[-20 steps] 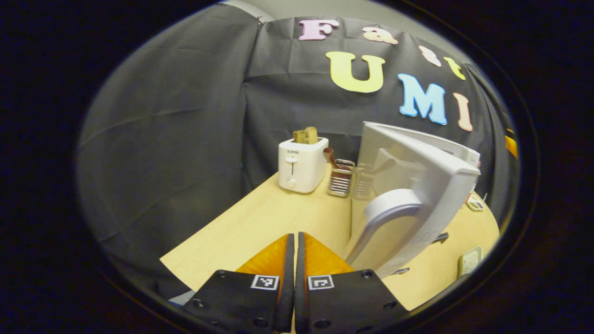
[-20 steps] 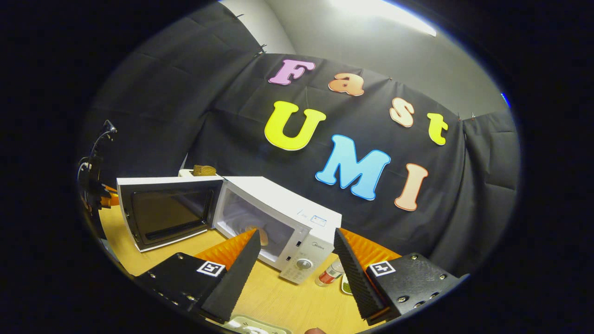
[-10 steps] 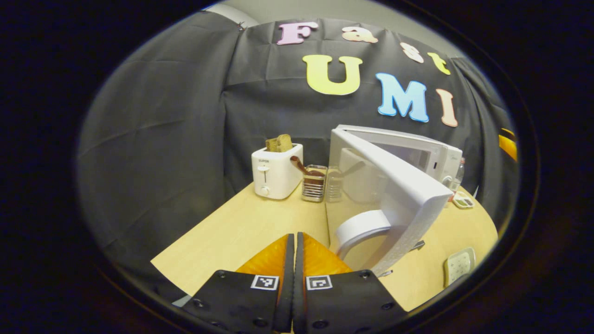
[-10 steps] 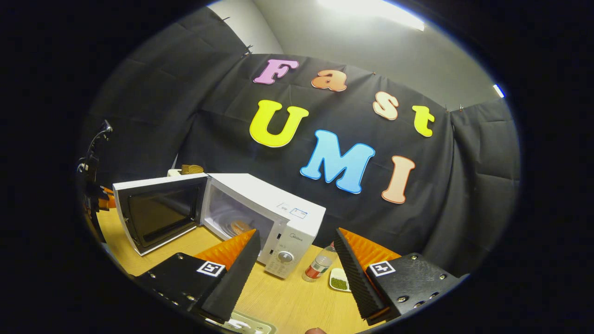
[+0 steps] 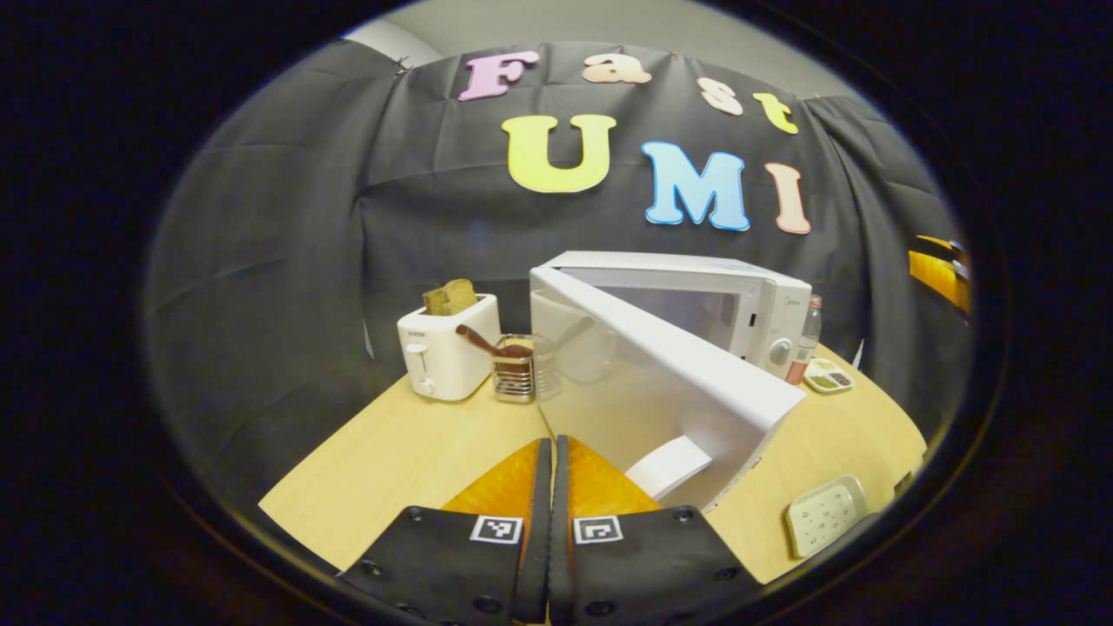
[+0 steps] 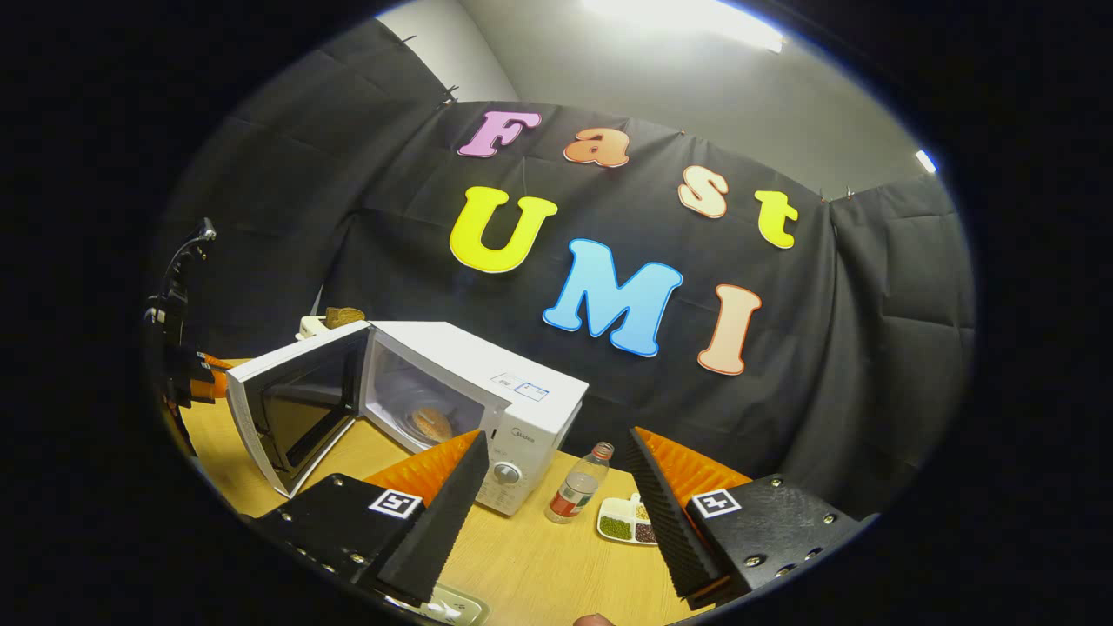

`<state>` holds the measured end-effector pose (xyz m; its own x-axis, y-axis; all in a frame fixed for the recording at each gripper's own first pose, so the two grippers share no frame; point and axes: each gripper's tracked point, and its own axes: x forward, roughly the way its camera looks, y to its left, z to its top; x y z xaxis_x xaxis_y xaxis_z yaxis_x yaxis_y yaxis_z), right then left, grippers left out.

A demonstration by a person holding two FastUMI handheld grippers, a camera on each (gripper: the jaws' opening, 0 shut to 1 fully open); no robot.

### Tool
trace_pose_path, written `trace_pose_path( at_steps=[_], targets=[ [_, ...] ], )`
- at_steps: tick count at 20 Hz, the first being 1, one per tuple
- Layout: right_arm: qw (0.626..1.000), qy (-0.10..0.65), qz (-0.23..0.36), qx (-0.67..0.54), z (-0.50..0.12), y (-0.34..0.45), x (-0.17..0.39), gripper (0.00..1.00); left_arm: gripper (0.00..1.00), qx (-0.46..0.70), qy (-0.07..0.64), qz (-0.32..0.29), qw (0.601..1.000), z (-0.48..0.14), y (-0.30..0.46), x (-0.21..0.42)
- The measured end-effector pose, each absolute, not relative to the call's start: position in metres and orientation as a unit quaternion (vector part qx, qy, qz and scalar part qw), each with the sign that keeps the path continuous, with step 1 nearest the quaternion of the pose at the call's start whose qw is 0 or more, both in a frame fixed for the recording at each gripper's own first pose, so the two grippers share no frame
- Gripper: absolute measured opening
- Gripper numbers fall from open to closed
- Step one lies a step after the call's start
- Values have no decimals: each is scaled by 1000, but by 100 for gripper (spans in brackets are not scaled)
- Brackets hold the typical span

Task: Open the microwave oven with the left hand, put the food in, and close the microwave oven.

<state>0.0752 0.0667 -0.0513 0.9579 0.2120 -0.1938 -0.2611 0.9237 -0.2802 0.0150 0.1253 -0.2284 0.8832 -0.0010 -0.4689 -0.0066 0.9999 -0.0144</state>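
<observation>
1. White plastic, the microwave oven [image 5: 696, 304] stands ahead and right of my left claw [image 5: 553, 474], whose fingers are pressed together on nothing. Its door [image 5: 678, 374] angles out just beyond my tips, half open, likely awaiting a push shut; the handle [image 5: 669, 465] is partly cut off by my right finger.

2. Between the spread, empty fingers of my right claw [image 6: 556, 487], the food [image 6: 430, 423] lies inside the oven, dim and hard to identify.

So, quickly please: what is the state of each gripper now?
Left gripper: jaws closed, holding nothing.
Right gripper: jaws open, holding nothing.
</observation>
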Motion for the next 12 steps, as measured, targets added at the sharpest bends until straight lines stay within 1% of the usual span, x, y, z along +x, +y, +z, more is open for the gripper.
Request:
trace_pose_path(
  at_steps=[1, 2, 12],
  targets=[
    [979, 81, 116, -150, -51, 61, 75, 97, 0, -7, 240, -5, 971, -227, 118, 19],
    [980, 82, 110, -146, -51, 54, 75, 97, 8, -7, 237, -11, 971, -224, 112, 22],
    [985, 93, 50, -139, -49, -10, 69, 97, 8, -3, 222, -76, 972, -216, 40, 64]
  ],
)
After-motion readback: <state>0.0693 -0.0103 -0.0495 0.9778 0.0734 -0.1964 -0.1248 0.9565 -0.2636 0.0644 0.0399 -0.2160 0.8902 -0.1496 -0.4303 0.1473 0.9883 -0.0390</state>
